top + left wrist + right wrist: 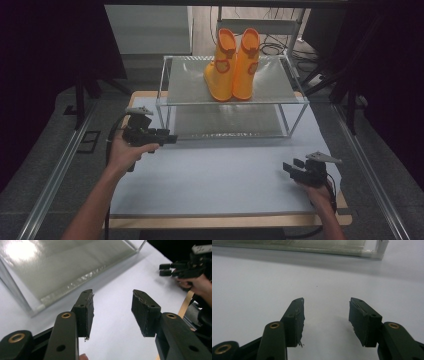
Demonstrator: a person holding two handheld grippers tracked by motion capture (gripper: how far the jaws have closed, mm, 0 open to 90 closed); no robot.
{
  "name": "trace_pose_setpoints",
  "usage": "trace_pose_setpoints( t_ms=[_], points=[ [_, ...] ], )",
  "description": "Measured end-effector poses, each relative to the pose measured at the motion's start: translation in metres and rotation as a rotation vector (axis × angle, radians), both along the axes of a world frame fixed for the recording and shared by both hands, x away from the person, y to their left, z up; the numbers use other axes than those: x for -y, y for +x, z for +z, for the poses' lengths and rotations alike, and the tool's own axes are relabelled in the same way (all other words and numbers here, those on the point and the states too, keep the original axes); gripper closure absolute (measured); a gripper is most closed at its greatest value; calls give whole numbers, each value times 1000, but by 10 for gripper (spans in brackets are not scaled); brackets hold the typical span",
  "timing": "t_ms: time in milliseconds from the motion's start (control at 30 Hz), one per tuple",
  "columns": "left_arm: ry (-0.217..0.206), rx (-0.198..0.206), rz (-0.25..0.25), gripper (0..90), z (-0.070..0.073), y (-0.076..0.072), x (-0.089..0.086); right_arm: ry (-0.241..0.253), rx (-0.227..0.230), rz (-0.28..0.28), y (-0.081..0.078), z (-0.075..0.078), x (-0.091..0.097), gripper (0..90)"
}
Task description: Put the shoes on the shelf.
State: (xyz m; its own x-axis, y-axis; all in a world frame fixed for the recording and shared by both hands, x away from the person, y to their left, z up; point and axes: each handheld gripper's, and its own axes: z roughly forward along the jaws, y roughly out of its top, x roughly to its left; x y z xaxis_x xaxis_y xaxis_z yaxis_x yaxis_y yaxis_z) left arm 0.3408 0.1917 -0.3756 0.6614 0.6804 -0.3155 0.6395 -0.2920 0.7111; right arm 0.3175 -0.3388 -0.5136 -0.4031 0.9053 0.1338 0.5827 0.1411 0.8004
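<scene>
Left gripper: it is being held in the person's left hand just in front of the left front corner of the clear rack. Its jaws are being kept released, apart from each other, and nothing is being held between them. In the left gripper view only the white table top is being seen through the gap.

Right gripper: it is being held low over the table near the right front corner, well apart from the rack. The jaws are standing apart here too, with nothing gripped; in the right gripper view the bare table surface is being seen between the pads. In the left gripper view this gripper is being shown farther off, with its hand behind it.

Boots: a pair of yellow-orange rubber boots is standing upright on the upper shelf of the rack, the two boots touching side by side, toes turned toward the person. They are not being touched by either gripper.

Rack: it is a two-level frame with clear shelves, placed at the far half of the table. The lower shelf is being seen in the left gripper view at the upper left.

Table: a white mat is covering it, with a wooden edge at the near side.
</scene>
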Motion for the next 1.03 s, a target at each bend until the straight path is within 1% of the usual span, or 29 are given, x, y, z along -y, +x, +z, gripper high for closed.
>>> trace_pose_setpoints(
  t_ms=[33, 67, 133, 200, 300, 400, 500, 600, 800, 1033],
  points=[
    [-15, -1, -3, 524, -6, -3, -1, -2, 2, 1, 0, 0, 0, 458],
    [-20, -2, -1, 525, -9, -5, -1, -2, 1, 1, 0, 0, 0, 458],
    [-15, -2, -3, 521, -19, -11, -1, 1, 1, -1, 0, 0, 0, 458],
    [-20, -12, 1, 520, -30, -15, -2, 0, 1, -2, 0, 0, 0, 458],
    [8, -20, 14, 518, -48, -20, -3, 2, 0, -1, 0, 1, 1, 458],
    [-3, -41, 25, 516, -65, -23, -5, 1, 0, 0, 0, 1, 1, 458],
    [1, -55, 34, 514, -76, -25, -6, 1, 2, 0, 0, 1, 1, 458],
    [-10, -67, 35, 510, -80, -24, -6, -1, 2, 0, 0, 0, 0, 457],
    [0, -50, 48, 504, -74, -24, -7, 4, 6, -3, 0, 2, -1, 456],
    [12, -43, 65, 484, -80, -24, -5, -3, 17, 0, 0, 6, -3, 440]
  ],
)
